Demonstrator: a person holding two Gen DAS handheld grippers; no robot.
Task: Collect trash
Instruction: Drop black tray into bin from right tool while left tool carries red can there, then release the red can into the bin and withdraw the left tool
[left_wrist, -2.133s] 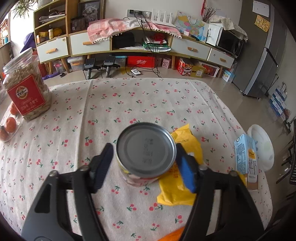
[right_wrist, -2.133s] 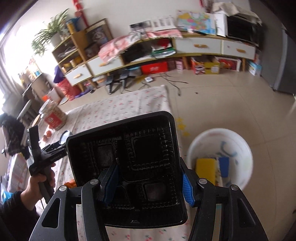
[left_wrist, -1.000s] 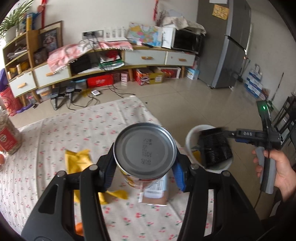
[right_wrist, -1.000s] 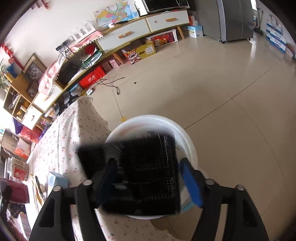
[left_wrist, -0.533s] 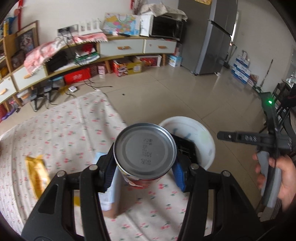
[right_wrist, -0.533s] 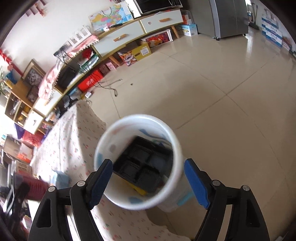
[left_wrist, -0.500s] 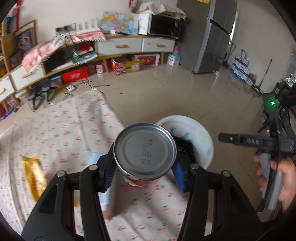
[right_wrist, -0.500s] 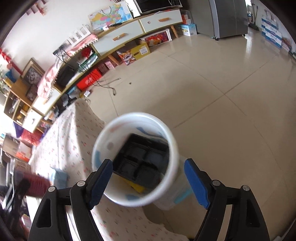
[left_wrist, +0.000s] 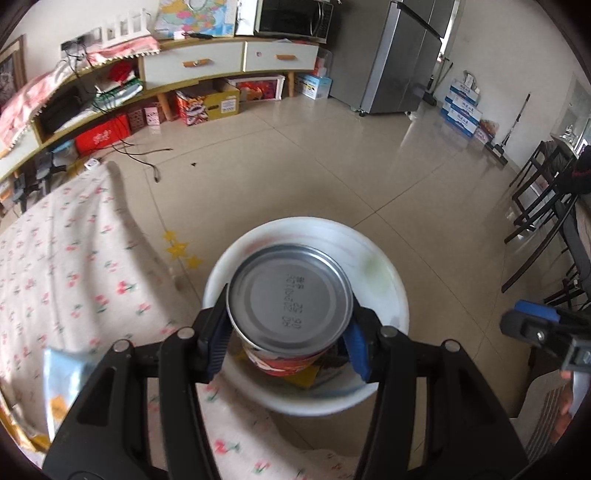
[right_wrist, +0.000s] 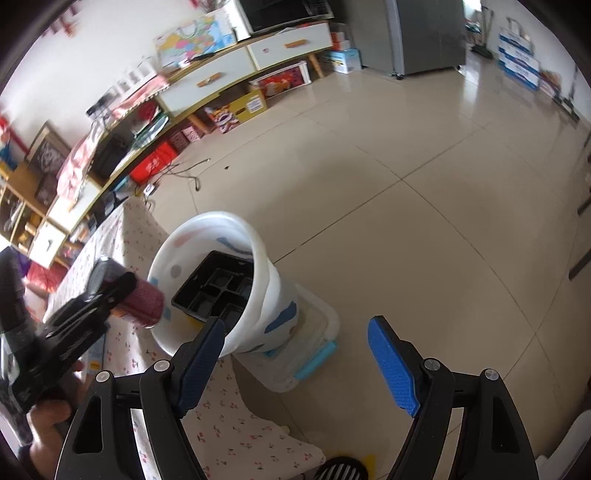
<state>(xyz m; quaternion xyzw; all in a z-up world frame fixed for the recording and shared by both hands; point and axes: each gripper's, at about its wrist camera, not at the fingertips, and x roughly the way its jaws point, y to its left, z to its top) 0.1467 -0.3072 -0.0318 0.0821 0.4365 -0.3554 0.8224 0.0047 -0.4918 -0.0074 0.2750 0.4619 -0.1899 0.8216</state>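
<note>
The left gripper (left_wrist: 290, 334) clamps a tin can (left_wrist: 290, 299) right over the white bin (left_wrist: 384, 273); let go off-centre, it could clip the rim and bounce onto the tiles. The bin already holds 1 black tray (right_wrist: 218, 290) and yellow scraps, while the right gripper (right_wrist: 295, 354) hangs spread wide, holding nothing.

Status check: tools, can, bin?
Left tool shut on can, held over bin. Right tool open, empty, beside the bin. Black tray already in bin. Drop path looks clear.
</note>
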